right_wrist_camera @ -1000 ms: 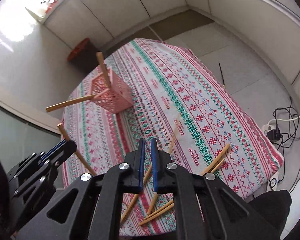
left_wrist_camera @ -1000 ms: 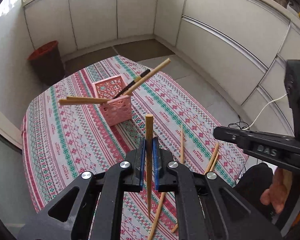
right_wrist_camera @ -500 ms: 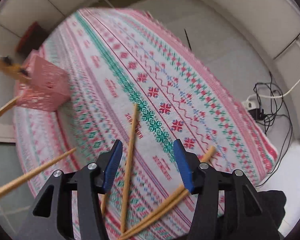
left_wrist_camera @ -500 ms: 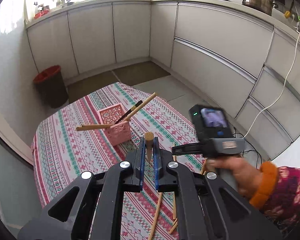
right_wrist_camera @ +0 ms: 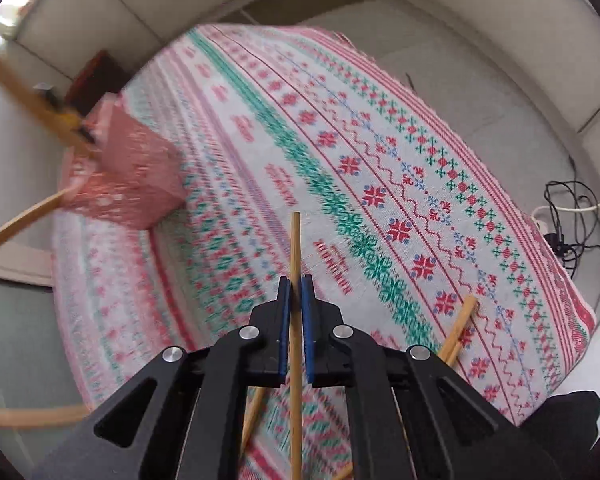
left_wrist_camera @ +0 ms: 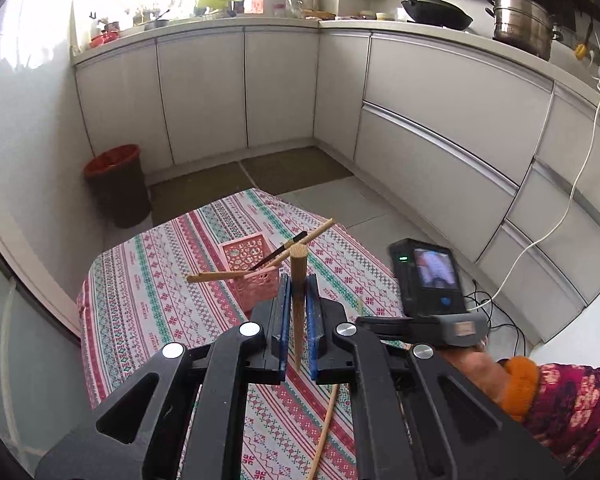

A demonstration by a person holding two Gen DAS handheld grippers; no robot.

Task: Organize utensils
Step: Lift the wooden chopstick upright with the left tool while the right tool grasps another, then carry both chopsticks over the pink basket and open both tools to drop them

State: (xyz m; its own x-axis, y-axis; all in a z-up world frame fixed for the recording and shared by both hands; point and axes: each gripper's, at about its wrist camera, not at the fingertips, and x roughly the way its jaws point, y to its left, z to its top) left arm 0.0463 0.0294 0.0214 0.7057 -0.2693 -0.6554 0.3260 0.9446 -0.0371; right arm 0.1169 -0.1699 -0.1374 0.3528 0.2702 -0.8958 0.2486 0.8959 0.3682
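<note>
My left gripper [left_wrist_camera: 297, 300] is shut on a wooden chopstick [left_wrist_camera: 298, 280] and holds it upright, high above the table. A pink perforated basket [left_wrist_camera: 252, 276] stands beyond it with several chopsticks sticking out. My right gripper [right_wrist_camera: 296, 294] is shut on a thin wooden chopstick [right_wrist_camera: 295, 248] low over the patterned tablecloth [right_wrist_camera: 380, 184]. The pink basket [right_wrist_camera: 132, 176] lies to its left. More wooden chopsticks [right_wrist_camera: 458, 330] lie on the cloth at lower right. The right gripper's handle and screen [left_wrist_camera: 432, 280] show in the left wrist view.
The table sits in a kitchen with white cabinets [left_wrist_camera: 440, 128]. A dark bin with a red rim [left_wrist_camera: 116, 184] stands on the floor beyond the table. A power strip and cables [right_wrist_camera: 560, 220] lie on the floor at the right. A loose chopstick [left_wrist_camera: 324, 432] lies on the cloth.
My right gripper opened, came down over a chopstick on the cloth and closed on it. My left gripper rose higher with its chopstick still held.
</note>
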